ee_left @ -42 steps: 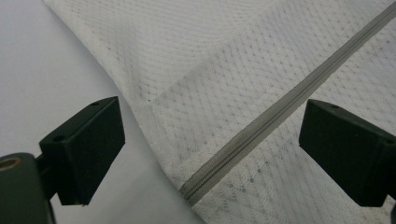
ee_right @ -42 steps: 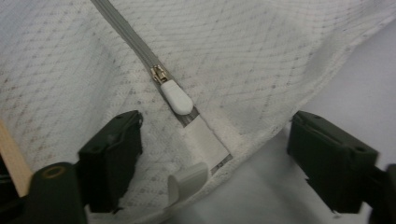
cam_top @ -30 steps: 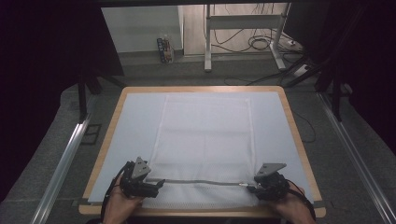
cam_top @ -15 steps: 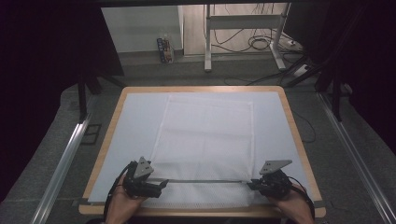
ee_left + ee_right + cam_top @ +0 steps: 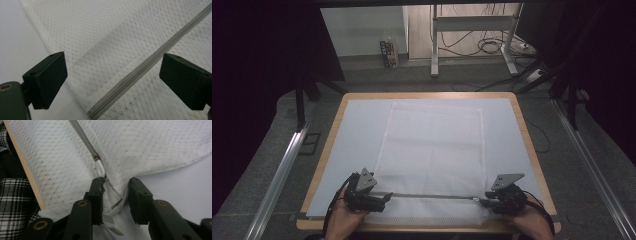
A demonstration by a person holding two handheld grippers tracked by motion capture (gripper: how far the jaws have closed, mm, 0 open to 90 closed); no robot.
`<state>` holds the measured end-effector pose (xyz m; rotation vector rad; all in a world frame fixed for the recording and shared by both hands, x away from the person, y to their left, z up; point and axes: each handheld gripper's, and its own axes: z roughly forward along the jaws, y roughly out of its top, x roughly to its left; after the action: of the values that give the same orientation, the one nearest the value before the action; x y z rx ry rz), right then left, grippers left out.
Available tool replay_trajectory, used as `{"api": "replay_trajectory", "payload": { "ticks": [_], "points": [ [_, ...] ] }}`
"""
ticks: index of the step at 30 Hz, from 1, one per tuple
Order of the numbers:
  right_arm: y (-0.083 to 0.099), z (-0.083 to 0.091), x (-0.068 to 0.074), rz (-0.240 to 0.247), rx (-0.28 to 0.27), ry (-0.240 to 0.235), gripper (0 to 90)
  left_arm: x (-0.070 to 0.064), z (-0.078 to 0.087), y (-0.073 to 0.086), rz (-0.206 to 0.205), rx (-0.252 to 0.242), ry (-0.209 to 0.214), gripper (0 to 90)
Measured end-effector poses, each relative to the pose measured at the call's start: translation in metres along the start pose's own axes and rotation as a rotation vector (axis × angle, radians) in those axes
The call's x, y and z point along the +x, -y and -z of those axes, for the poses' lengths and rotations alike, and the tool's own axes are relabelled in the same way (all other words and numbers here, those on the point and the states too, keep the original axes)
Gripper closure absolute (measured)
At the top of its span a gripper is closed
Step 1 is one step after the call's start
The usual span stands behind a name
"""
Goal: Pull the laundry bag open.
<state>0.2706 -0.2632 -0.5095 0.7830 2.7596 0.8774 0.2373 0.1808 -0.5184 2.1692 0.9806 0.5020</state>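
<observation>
Table (image 5: pixel 337 150) bears one mesh bag (image 5: pixel 434 150), two tongs.

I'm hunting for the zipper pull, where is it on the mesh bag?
The zipper pull sits at the mesh bag's near right corner, just ahead of the right gripper, by the table's front edge.

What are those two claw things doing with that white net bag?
A person works on a white mesh bag lying flat on the table, one hand-held gripper in each hand. The right hand-held gripper has bag fabric between its jaws by the zipper's end. The left hand-held gripper is open over the zipper.
</observation>
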Motion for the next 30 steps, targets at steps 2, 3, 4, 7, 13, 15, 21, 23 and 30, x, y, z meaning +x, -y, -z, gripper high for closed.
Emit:
{"api": "replay_trajectory", "payload": {
  "ticks": [2, 3, 4, 7, 13, 15, 21, 23, 30],
  "points": [
    [0.001, 0.0, -0.001, -0.021, 0.0, 0.001, 73.6, 0.0, 0.0, 0.0, -0.001, -0.001, -0.001, 7.8],
    [0.001, 0.001, -0.002, -0.034, -0.001, -0.003, 79.0, 0.0, 0.0, 0.0, 0.0, 0.0, 0.0, 7.8],
    [0.002, 0.001, -0.003, -0.048, -0.001, -0.007, 80.9, 0.0, 0.0, 0.0, 0.001, -0.001, 0.0, 7.8],
    [0.002, 0.001, -0.004, -0.073, -0.007, -0.015, 82.9, 0.0, 0.0, 0.0, 0.002, -0.003, 0.003, 7.9],
    [-0.001, 0.01, -0.003, -0.067, -0.097, -0.041, 82.9, -0.003, -0.001, -0.005, 0.01, -0.01, 0.029, 7.9],
    [-0.003, 0.014, -0.004, -0.063, -0.131, -0.053, 82.8, -0.006, -0.003, -0.009, 0.019, -0.019, 0.053, 7.9],
    [-0.008, 0.019, -0.003, -0.08, -0.165, -0.082, 82.7, -0.031, -0.017, -0.032, -0.044, -0.038, 0.156, 4.6],
    [-0.009, 0.02, -0.004, -0.085, -0.167, -0.093, 82.7, -0.043, -0.024, -0.041, -0.082, -0.039, 0.182, 3.5],
    [-0.013, 0.022, -0.001, -0.094, -0.162, -0.097, 82.4, -0.08, -0.053, -0.074, -0.176, -0.035, 0.246, 1.5]
  ]
}}
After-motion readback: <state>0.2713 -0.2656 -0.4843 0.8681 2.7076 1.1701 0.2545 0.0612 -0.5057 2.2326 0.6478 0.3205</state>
